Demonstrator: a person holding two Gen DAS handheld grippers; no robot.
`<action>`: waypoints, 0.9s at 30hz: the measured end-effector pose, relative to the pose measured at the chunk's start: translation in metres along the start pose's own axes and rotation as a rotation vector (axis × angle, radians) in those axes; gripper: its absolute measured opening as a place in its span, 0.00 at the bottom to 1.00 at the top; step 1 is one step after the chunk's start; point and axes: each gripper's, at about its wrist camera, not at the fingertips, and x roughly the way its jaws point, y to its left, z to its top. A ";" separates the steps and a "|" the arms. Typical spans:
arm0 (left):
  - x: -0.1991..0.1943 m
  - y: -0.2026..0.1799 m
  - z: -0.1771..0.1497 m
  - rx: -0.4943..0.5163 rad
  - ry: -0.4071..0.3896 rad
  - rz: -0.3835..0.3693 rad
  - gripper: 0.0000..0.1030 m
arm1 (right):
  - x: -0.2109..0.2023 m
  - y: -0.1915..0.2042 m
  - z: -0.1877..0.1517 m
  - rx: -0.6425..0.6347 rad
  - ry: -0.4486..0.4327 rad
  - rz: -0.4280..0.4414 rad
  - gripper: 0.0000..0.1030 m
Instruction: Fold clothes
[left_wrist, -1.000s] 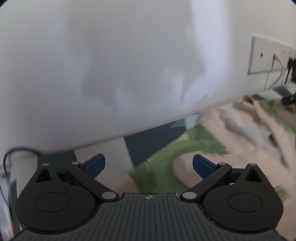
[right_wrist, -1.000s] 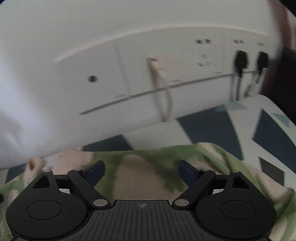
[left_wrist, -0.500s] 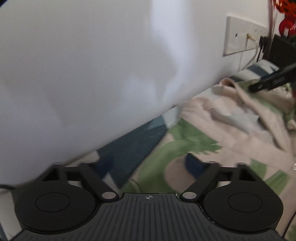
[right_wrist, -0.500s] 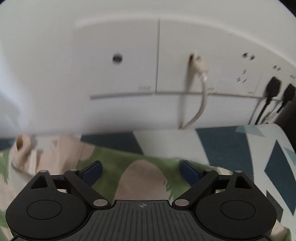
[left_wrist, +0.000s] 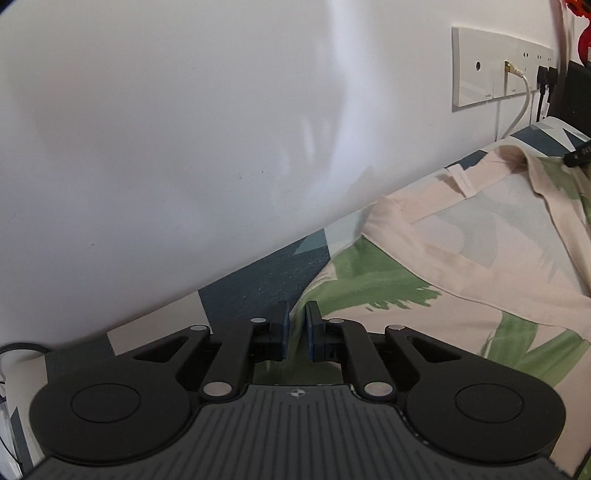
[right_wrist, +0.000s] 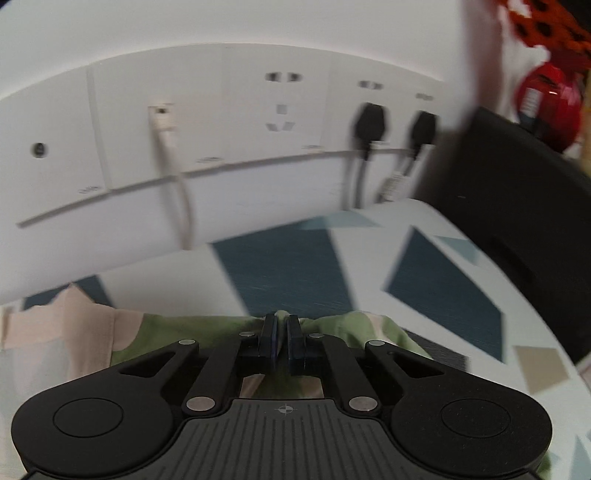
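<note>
Since the earlier frames, both wide-spread jaw pairs have been drawn in. The left gripper (left_wrist: 295, 325) is still closing over the shirt's (left_wrist: 461, 266) edge; the right gripper (right_wrist: 281, 332) is pinched tight on a green fold. The shirt is spread on the patterned cover (right_wrist: 295, 266) beyond the fingers.

We see the beige cotton shirt with green leaf print (left_wrist: 461, 266) lying on the geometric-patterned tablecloth (left_wrist: 258, 280), which runs back to the white wall (left_wrist: 184, 129). The white socket panel (right_wrist: 221, 140) sits on that wall, behind the shirt.
</note>
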 end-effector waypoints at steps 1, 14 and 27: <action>0.001 0.000 -0.001 -0.001 -0.002 0.006 0.10 | -0.001 -0.001 -0.001 -0.011 -0.001 -0.003 0.04; -0.024 0.002 0.001 -0.162 -0.039 -0.024 0.71 | -0.041 0.018 0.008 -0.019 -0.055 0.226 0.54; -0.117 -0.048 -0.107 -0.270 0.113 -0.142 0.89 | -0.109 0.103 -0.050 -0.267 0.151 0.472 0.99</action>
